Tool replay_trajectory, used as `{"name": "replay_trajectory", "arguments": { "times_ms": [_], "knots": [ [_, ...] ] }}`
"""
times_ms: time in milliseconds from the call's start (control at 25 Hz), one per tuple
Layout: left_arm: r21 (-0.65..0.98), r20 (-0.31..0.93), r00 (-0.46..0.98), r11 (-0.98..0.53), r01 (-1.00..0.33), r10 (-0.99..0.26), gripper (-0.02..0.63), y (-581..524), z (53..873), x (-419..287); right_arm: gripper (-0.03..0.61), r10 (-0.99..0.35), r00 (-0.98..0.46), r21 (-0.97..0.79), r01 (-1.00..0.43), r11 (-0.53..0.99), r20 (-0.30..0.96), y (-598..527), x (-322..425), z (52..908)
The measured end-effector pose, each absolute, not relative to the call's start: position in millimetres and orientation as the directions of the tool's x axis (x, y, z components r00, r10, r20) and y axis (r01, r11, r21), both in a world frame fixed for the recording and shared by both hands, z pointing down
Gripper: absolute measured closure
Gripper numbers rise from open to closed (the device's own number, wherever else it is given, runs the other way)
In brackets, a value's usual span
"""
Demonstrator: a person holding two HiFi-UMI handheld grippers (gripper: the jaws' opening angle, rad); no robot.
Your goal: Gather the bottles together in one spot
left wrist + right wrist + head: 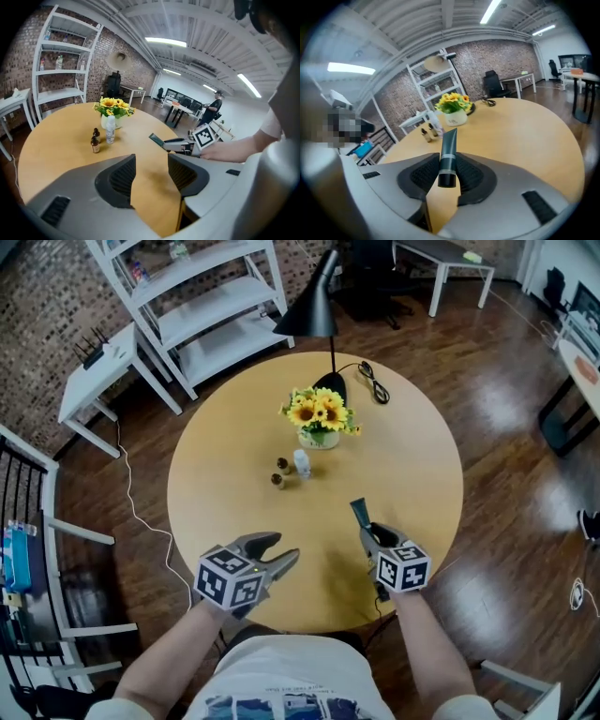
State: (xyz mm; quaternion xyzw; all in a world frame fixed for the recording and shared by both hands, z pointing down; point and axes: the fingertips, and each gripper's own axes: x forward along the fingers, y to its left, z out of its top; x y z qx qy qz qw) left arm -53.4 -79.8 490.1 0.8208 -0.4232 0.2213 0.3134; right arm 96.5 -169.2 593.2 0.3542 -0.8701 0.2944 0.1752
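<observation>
Tube (449, 150), dark, likely light, soft-walled; gripped near its stiffer cap end by right gripper (447, 168). Left gripper (151, 161) jaws apart, empty. Small bottles (279, 479) grouped mid-frame by flowers (319, 413).

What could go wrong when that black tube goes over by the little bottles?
The right tongs pinch the black tube only near its cap, so the long end could swing or slip out. The white bottle and brown bottles stand close together beside the flower vase, so the tube poking ahead might knock them over.
</observation>
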Motion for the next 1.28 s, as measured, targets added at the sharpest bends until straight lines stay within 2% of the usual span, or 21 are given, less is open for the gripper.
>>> {"name": "replay_trajectory", "arguments": {
  "times_ms": [200, 400, 520, 640, 680, 920, 960, 1000, 1040, 1080, 1280],
  "knots": [
    [0.467, 0.556, 0.678, -0.495, -0.733, -0.480, 0.414, -103.7, 470.9, -27.1, 0.453, -0.459, -0.836, -0.394, -0.548, 0.738, 0.302, -103.3, 58.4, 511.7],
    [0.583, 0.480, 0.783, -0.523, -0.622, -0.396, 0.423, -116.4, 453.8, -10.0, 0.453, -0.452, -0.870, -0.330, -0.493, 0.805, 0.198, -78.1, 42.2, 479.9],
    [0.566, 0.502, 0.794, -0.564, -0.601, -0.342, 0.458, -113.1, 454.2, -6.3, 0.453, -0.443, -0.880, -0.311, -0.475, 0.823, 0.173, -68.7, 37.9, 475.5],
    [0.566, 0.502, 0.810, -0.593, -0.573, -0.303, 0.545, -108.4, 453.6, -3.0, 0.453, -0.443, -0.881, -0.295, -0.473, 0.830, 0.167, -66.2, 35.4, 477.0],
    [0.569, 0.500, 0.814, -0.597, -0.566, -0.295, 0.554, -107.6, 453.8, -2.1, 0.451, -0.443, -0.882, -0.288, -0.472, 0.833, 0.162, -66.6, 35.0, 478.0],
    [0.704, 0.419, 0.880, -0.532, -0.470, -0.222, 0.550, -103.1, 450.2, 5.1, 0.453, -0.437, -0.885, -0.279, -0.465, 0.840, 0.160, -65.3, 36.9, 480.1],
    [0.717, 0.409, 0.887, -0.526, -0.457, -0.214, 0.517, -103.2, 449.2, 5.5, 0.453, -0.434, -0.886, -0.283, -0.463, 0.840, 0.162, -65.1, 36.3, 479.5],
    [0.715, 0.410, 0.887, -0.530, -0.457, -0.212, 0.513, -103.7, 448.5, 5.6, 0.453, -0.432, -0.887, -0.279, -0.461, 0.842, 0.160, -65.1, 35.6, 479.3],
    [0.701, 0.419, 0.883, -0.542, -0.464, -0.214, 0.560, -104.3, 448.2, 5.6, 0.453, -0.430, -0.889, -0.269, -0.458, 0.847, 0.157, -65.3, 35.2, 479.6],
    [0.683, 0.430, 0.877, -0.557, -0.471, -0.214, 0.571, -104.4, 448.2, 5.9, 0.453, -0.428, -0.890, -0.262, -0.455, 0.851, 0.158, -65.0, 35.1, 480.0],
    [0.569, 0.486, 0.851, -0.667, -0.481, -0.199, 0.583, -99.1, 449.0, 10.1, 0.451, -0.425, -0.890, -0.231, -0.453, 0.861, 0.165, -64.5, 33.4, 490.9]
  ]
}}
